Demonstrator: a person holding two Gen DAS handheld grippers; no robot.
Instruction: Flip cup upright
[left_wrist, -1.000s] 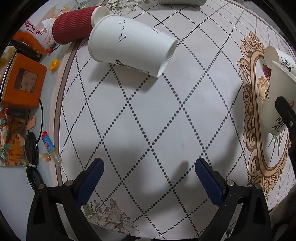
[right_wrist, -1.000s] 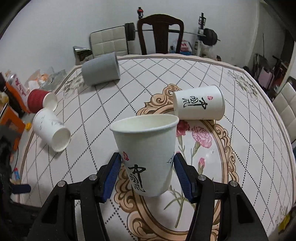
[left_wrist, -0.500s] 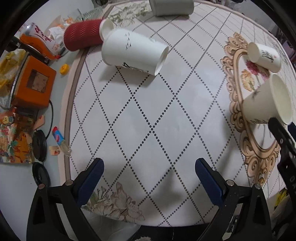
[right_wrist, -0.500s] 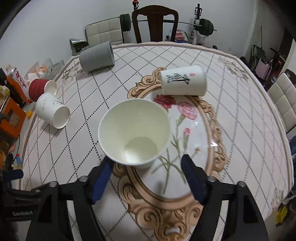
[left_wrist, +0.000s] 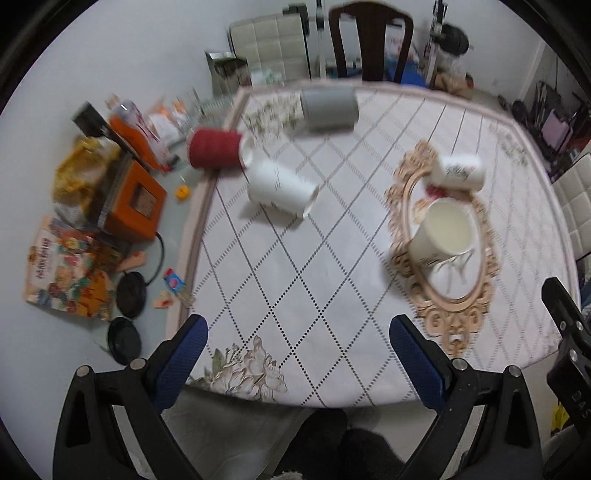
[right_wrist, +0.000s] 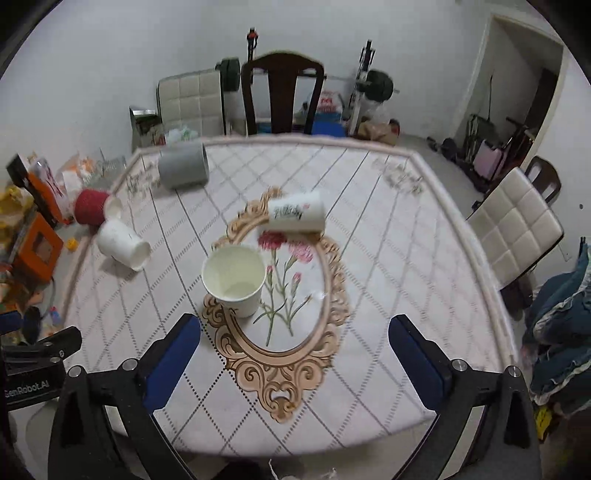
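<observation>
Cup (right_wrist: 234, 277) stands upright, mouth up, on the left rim of the gold oval printed on the table (right_wrist: 388, 258), free of both grippers. Right gripper (right_wrist: 294, 350) hangs above the near edge, jaws spread wide and empty, bare cloth between it and the cup. Left gripper (left_wrist: 298, 354) is likewise spread and empty over the near-left edge. A printed cup (right_wrist: 296, 215) lies on its side just beyond the oval's top. White cup (right_wrist: 123, 244) and red cup (right_wrist: 91, 206) lie tipped close to the left edge; grey cup (right_wrist: 183, 169) lies near the far-left corner. The right half of the table is bare.
</observation>
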